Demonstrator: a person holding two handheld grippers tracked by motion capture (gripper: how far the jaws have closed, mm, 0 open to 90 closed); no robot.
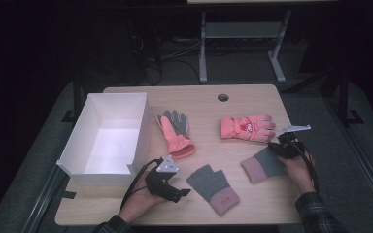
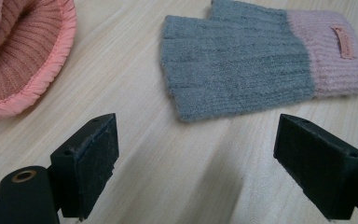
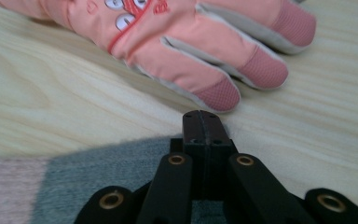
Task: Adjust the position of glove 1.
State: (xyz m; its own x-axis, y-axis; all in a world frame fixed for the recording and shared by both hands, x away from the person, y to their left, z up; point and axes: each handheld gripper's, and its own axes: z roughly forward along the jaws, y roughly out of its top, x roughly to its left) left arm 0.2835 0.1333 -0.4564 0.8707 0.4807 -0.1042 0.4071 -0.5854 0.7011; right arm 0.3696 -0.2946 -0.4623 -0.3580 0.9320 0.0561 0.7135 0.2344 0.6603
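We pinch the right grey mitten (image 1: 264,165) in closed right tongs (image 3: 200,122) for lifting | left tongs (image 2: 196,161) gape empty by its twin (image 2: 261,60), ready | box (image 1: 77,155) waits on bench (image 1: 252,102).

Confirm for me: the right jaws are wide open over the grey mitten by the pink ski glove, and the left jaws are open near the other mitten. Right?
Not quite. The right gripper has its jaws shut, pressed together at the edge of the grey mitten, as the right gripper view shows. The rest holds: the pink ski glove lies just beyond, and the left gripper is open near the other mitten.
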